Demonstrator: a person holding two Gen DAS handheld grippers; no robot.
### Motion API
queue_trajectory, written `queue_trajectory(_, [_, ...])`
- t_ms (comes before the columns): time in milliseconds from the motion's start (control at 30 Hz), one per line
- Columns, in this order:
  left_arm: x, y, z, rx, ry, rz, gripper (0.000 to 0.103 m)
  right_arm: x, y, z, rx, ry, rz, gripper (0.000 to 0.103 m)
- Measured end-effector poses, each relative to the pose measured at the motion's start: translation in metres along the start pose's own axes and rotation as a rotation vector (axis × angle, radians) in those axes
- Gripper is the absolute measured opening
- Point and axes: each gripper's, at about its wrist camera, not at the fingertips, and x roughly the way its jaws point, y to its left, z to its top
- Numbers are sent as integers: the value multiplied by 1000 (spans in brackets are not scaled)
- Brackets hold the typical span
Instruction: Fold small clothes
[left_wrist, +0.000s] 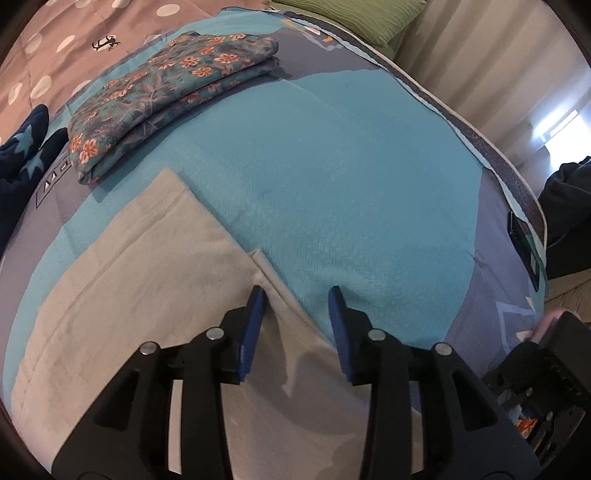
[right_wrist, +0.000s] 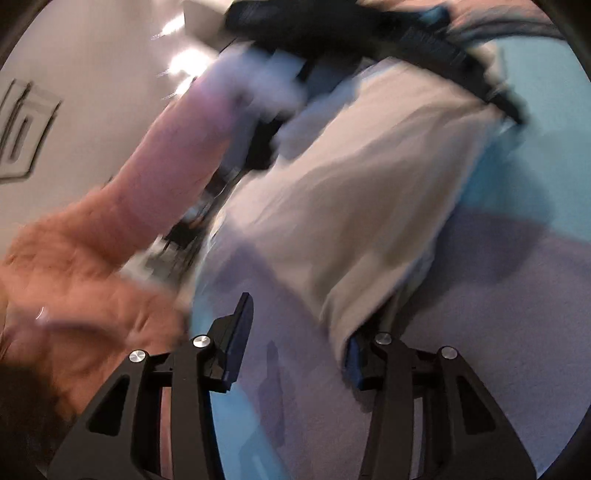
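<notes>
Tongs (left_wrist: 295, 325) released over grey cloth's (left_wrist: 122, 280) edge on bed (left_wrist: 351, 177); right tongs (right_wrist: 295, 339) released too. Pinch corners squarely, fold evenly.

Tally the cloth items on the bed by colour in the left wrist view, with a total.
Floral teal and orange, folded: 1
Pale grey, laid flat: 1
Dark navy with light blue stars: 1
Total: 3

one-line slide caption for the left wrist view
Left gripper open above the edge of a grey cloth on a teal blanket, a folded floral garment lying beyond.
</notes>
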Motion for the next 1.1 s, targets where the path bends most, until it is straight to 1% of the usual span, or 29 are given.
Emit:
queue_trajectory(67, [0, 1, -2, 5, -11, -10, 36, -6, -10, 2, 43, 13, 56, 43])
queue_trajectory(100, [0, 2, -4, 6, -21, -16, 36, -5, -15, 3, 65, 16, 65, 37])
queue_trajectory(167, [0, 3, -6, 1, -37, -23, 36, -3, -16, 4, 77, 22, 50, 31])
queue_trajectory(233, [0, 5, -8, -7, -55, -27, 38, -1, -12, 5, 77, 20, 23, 31])
queue_trajectory(300, [-2, 3, -11, -14, -81, -20, 38, -5, -5, 1, 83, 6, -29, 31])
queue_trajectory(333, [-3, 1, -13, -5, -101, -11, 39, -8, -2, 4, 88, -7, -70, 31])
queue_trajectory(400, [-10, -6, -20, 21, -144, 16, 39, -19, 0, -4, 94, -41, -166, 31])
queue_trajectory(433, [-17, -9, -24, 25, -166, 25, 39, -30, 7, -9, 103, -84, -229, 32])
queue_trajectory(467, [-26, -10, -29, 17, -194, 22, 39, -39, 11, -14, 119, -128, -261, 33])
queue_trajectory(500, [-45, -8, -38, 0, -249, 0, 39, -50, 15, -21, 143, -183, -302, 36])
queue_trajectory(533, [-63, -6, -47, -15, -304, -16, 43, -61, 18, -27, 174, -242, -342, 37])
queue_trajectory(567, [-77, -2, -55, -26, -341, -19, 47, -74, 24, -35, 210, -317, -388, 37])
queue_trajectory(600, [-98, 3, -69, -46, -392, -11, 55, -80, 30, -39, 222, -370, -429, 37])
queue_trajectory(633, [-113, 8, -82, -61, -424, 1, 59, -84, 40, -42, 223, -426, -473, 37])
queue_trajectory(667, [-126, 14, -96, -73, -450, 18, 59, -83, 51, -43, 212, -471, -514, 38])
queue_trajectory(733, [-152, 31, -135, -118, -494, 74, 63, -68, 80, -36, 155, -524, -581, 38])
queue_trajectory(800, [-174, 46, -182, -184, -528, 138, 63, -48, 97, -23, 102, -524, -621, 38])
queue_trajectory(833, [-183, 53, -203, -214, -542, 158, 64, -36, 105, -15, 75, -516, -644, 38])
queue_trajectory(867, [-190, 62, -224, -248, -553, 178, 65, -25, 109, -10, 51, -501, -666, 38])
queue_trajectory(900, [-200, 72, -255, -299, -567, 212, 68, -8, 115, -3, 22, -480, -685, 38])
queue_trajectory(967, [-213, 87, -302, -385, -585, 261, 70, 17, 122, 7, -28, -453, -694, 37])
queue_trajectory(1000, [-223, 98, -338, -462, -603, 289, 71, 30, 125, 13, -45, -436, -689, 37])
queue_trajectory(1067, [-233, 115, -384, -564, -633, 308, 74, 49, 123, 27, -69, -403, -721, 37])
queue_trajectory(1100, [-238, 124, -414, -631, -653, 314, 74, 60, 125, 31, -82, -395, -748, 37])
